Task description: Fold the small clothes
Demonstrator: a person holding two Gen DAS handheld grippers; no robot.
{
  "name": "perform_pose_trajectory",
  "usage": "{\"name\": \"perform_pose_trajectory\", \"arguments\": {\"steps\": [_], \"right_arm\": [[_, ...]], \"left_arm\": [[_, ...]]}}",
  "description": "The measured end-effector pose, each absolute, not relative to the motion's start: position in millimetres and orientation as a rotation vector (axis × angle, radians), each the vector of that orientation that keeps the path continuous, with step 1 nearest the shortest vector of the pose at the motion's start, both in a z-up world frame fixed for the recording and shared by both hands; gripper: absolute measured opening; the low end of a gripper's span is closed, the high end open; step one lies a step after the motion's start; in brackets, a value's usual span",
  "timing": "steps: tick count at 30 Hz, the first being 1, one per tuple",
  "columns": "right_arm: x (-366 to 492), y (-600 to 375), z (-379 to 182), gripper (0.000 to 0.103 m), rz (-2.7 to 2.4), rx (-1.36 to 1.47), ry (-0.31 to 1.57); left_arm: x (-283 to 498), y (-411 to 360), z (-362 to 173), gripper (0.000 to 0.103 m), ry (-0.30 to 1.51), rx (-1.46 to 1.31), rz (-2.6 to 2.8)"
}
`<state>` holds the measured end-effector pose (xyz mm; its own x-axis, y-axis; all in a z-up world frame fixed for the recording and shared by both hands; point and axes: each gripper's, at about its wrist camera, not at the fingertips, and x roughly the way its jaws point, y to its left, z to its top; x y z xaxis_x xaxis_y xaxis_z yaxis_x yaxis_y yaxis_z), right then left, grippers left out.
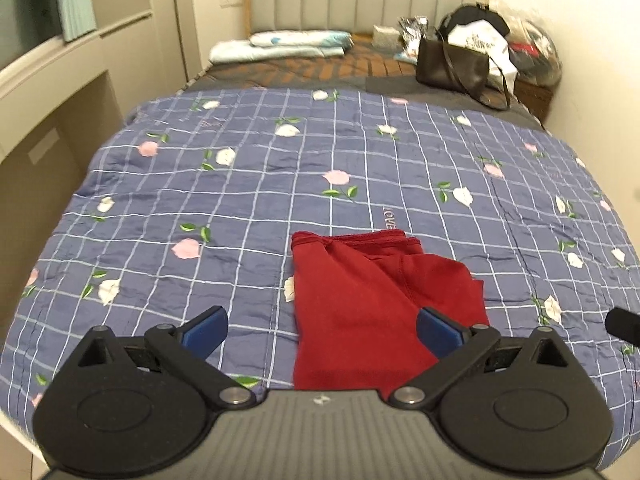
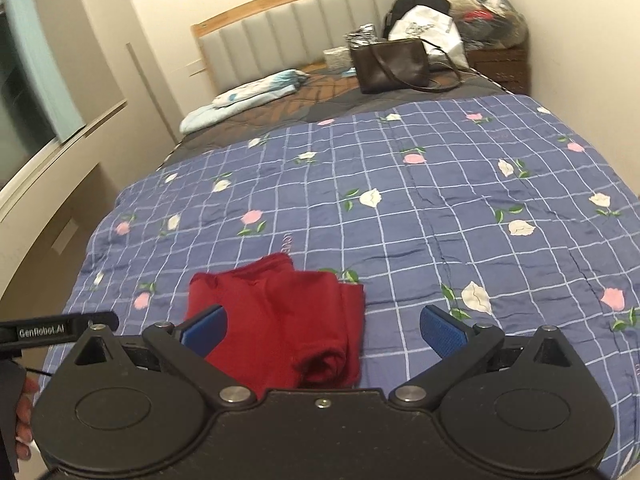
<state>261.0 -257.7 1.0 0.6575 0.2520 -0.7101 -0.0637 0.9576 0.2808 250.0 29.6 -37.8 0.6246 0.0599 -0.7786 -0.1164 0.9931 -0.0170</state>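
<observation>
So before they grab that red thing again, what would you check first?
1. Left gripper open: ok, jaws wide apart.
2. Right gripper open: ok, also wide.
3. Both grippers empty: ok, nothing between the fingers.
4. Red garment lying on the quilt, within view of both cameras: ok.
5. Garment flat and smooth: not ok, the right view shows bunched, rolled cloth at its near end.
6. Fold finished: cannot tell, layers overlap but the near edge is hidden behind the grippers.
</observation>
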Motion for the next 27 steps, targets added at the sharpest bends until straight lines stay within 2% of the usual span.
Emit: {"name": "perform_pose_trajectory", "arguments": {"steps": [17, 27], "right_arm": [[163, -278, 12, 0.102, 0.365, 0.161, 0.863], [122, -271, 24, 0.102, 0.387, 0.135, 0.855]], "left_arm": [[106, -4, -28, 0.102, 0.859, -0.104, 0.213], [59, 9, -17, 0.103, 0.832, -0.104, 0.229]]}}
